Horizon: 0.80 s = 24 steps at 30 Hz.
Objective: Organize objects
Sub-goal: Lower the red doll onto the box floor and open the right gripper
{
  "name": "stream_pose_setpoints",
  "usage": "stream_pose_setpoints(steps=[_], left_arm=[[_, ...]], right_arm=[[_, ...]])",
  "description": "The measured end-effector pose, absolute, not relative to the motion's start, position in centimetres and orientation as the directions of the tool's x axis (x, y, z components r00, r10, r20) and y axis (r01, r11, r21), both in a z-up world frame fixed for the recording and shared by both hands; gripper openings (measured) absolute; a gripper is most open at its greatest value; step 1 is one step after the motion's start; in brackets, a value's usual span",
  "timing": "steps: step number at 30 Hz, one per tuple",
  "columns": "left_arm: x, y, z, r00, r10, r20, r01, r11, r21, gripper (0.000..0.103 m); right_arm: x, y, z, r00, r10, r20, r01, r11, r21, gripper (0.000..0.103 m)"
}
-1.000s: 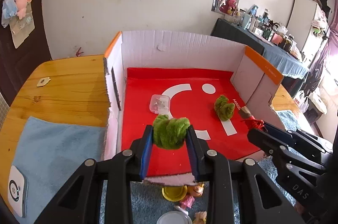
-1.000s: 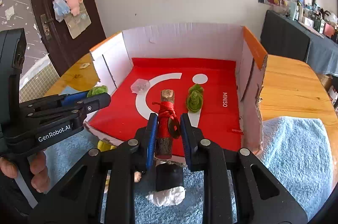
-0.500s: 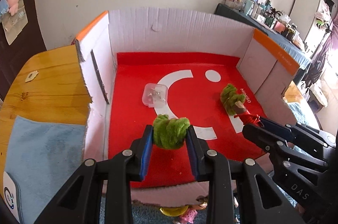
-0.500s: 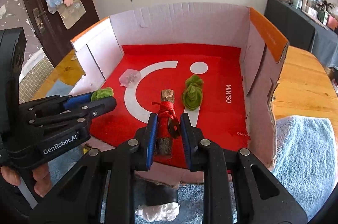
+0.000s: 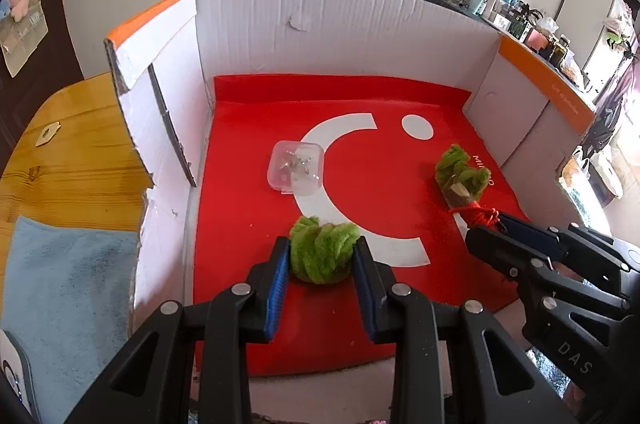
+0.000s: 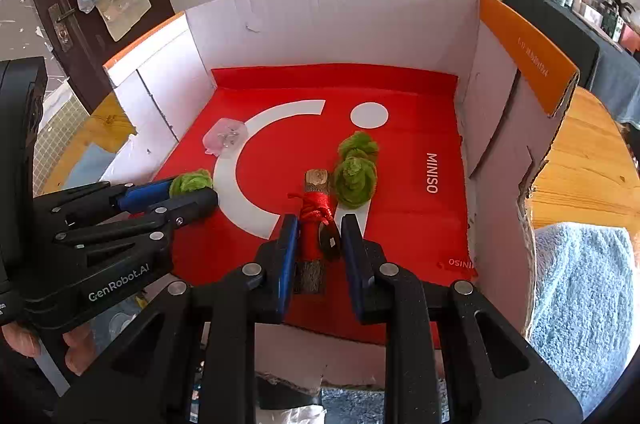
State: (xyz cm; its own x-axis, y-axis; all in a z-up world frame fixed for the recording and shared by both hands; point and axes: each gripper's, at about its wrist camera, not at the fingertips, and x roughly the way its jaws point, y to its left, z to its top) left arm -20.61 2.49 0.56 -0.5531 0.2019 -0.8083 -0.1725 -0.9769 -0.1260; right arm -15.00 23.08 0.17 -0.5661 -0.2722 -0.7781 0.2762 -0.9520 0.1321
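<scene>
Two hand-held grippers over red-floored box (image 5: 340, 23): left (image 5: 320, 256) clamps green fuzzy ball (image 5: 322, 254), right (image 6: 316, 238) clamps red-wrapped stick (image 6: 314, 220).

My grippers (image 5: 320, 256) are black plastic with blue finger pads (image 5: 277, 284) and silver screws (image 5: 242, 289). White lettering (image 6: 118, 283) reads GenRobot.AI.

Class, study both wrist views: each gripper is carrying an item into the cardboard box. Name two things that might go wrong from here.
1. The right gripper holds the red-wrapped stick close beside the loose green fuzzy bundle; lowering it may knock that bundle.
2. The left gripper squeezes a soft green pom-pom; on release it might spring or roll toward the clear plastic case.
</scene>
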Motion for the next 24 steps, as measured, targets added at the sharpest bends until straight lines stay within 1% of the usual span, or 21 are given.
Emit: stream_pose_setpoints(steps=[10,24], left_arm=[[-21.1,2.2,0.6,-0.555,0.199,-0.807,-0.166,-0.978,-0.126,0.032],[-21.7,2.4,0.3,-0.562,0.191,-0.805,-0.163,-0.979,-0.119,0.033]], right_arm=[[-15.6,23.1,-0.3,-0.575,-0.227,-0.786,0.245,-0.964,0.099,0.021],[-15.8,22.9,-0.6,-0.569,-0.214,-0.794,0.240,-0.967,0.088,0.021]])
